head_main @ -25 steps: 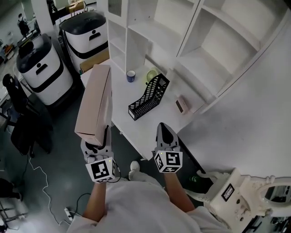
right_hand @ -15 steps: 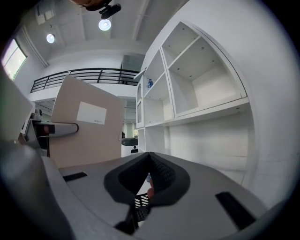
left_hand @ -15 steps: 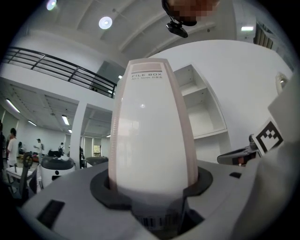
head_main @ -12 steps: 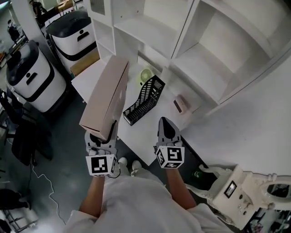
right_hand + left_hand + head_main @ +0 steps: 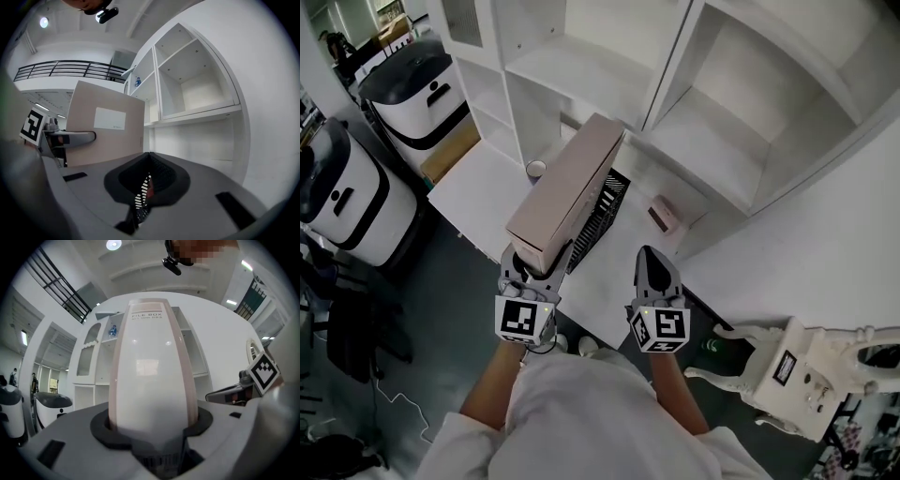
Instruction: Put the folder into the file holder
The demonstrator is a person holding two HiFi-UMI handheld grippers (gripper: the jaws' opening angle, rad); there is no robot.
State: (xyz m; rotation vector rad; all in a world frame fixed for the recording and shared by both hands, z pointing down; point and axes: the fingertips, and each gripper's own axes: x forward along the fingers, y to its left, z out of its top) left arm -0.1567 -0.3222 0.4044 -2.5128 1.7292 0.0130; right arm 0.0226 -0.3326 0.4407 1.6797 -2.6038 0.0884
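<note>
Left hand-held gripper [image 5: 532,270] clamps folder [image 5: 567,183]; right hand-held gripper [image 5: 649,255] closed.

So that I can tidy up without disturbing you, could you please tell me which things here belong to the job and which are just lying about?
Job in hand:
folder, gripped in the left claw
black mesh file holder on the desk

Lying about:
cup
small pinkish box
shelf unit
two white machines at the left
</note>
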